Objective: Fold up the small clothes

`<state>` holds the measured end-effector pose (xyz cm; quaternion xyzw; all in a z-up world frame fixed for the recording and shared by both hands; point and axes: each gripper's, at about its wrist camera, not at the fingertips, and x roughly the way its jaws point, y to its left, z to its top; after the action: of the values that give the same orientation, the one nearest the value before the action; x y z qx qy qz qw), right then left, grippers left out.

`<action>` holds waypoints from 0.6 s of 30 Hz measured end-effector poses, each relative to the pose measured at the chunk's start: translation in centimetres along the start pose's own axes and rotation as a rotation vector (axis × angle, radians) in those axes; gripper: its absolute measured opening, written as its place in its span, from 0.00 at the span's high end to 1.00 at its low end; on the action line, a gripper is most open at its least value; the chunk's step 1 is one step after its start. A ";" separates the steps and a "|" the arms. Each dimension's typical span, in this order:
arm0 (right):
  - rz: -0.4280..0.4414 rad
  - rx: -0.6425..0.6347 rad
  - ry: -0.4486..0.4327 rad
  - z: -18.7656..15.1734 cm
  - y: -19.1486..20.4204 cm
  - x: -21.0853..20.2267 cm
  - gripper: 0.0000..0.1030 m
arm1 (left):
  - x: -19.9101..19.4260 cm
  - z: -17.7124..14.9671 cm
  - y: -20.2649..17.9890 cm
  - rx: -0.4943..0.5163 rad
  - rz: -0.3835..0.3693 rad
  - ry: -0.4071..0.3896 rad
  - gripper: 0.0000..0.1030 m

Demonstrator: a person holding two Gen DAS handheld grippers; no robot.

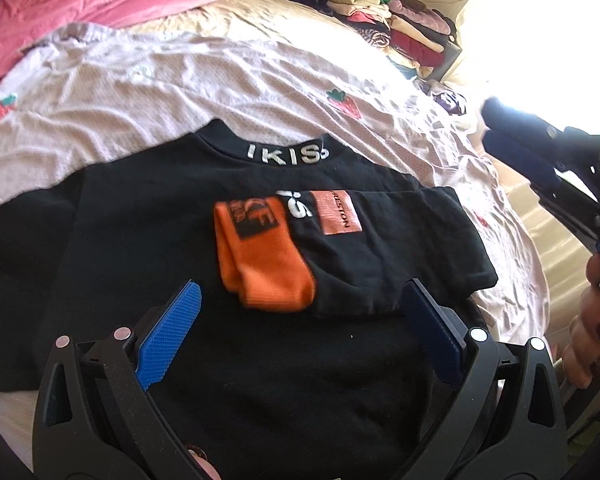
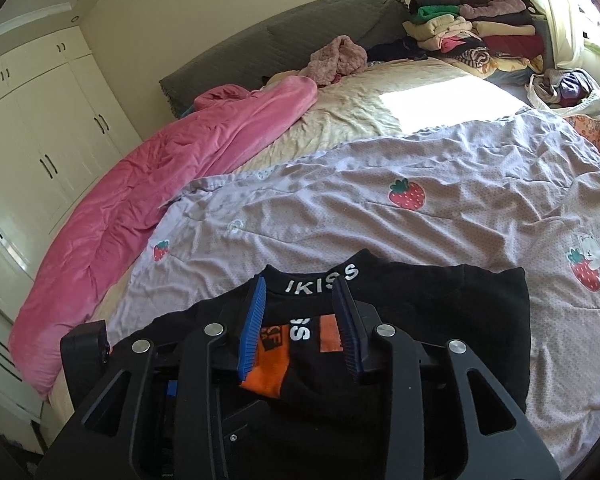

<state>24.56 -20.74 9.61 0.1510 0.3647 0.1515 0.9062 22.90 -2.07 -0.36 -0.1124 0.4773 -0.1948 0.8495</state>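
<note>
A black sweatshirt (image 1: 140,248) with a white "IKISS" collar lies flat on the bed. Its right sleeve (image 1: 380,240), with an orange cuff (image 1: 264,264) and orange patch, is folded across the chest. My left gripper (image 1: 300,312) is open just above the shirt's lower part, holding nothing. My right gripper (image 2: 300,304) is open above the shirt (image 2: 440,320), its fingers framing the orange cuff (image 2: 268,372) and collar, holding nothing. It also shows in the left wrist view (image 1: 512,148) at the far right, off the shirt's edge.
The shirt lies on a lilac strawberry-print sheet (image 2: 420,208). A pink blanket (image 2: 140,192) runs along the left side. Stacks of folded clothes (image 2: 480,36) sit at the far right corner by the grey headboard (image 2: 300,40). White wardrobes (image 2: 40,120) stand at the left.
</note>
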 end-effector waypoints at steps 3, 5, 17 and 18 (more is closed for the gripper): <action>-0.034 0.010 0.012 -0.8 -1.2 -0.3 0.60 | 0.9 -0.3 0.6 -0.049 -0.015 0.001 0.09; -0.052 0.012 0.013 -1.3 -1.9 -0.6 0.59 | 1.7 -0.3 1.3 -0.090 -0.003 0.003 0.09; -0.177 0.058 -0.008 -3.2 -6.3 -3.5 0.60 | 2.4 0.0 2.5 -0.154 -0.017 -0.107 0.93; -0.192 0.063 -0.014 -3.2 -6.7 -3.9 0.60 | 1.7 0.1 2.5 -0.156 -0.039 -0.126 0.95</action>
<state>20.72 -27.85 7.25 0.1451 0.3756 0.0512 0.9139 24.35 -0.55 -2.51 -0.1997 0.4346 -0.1662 0.8623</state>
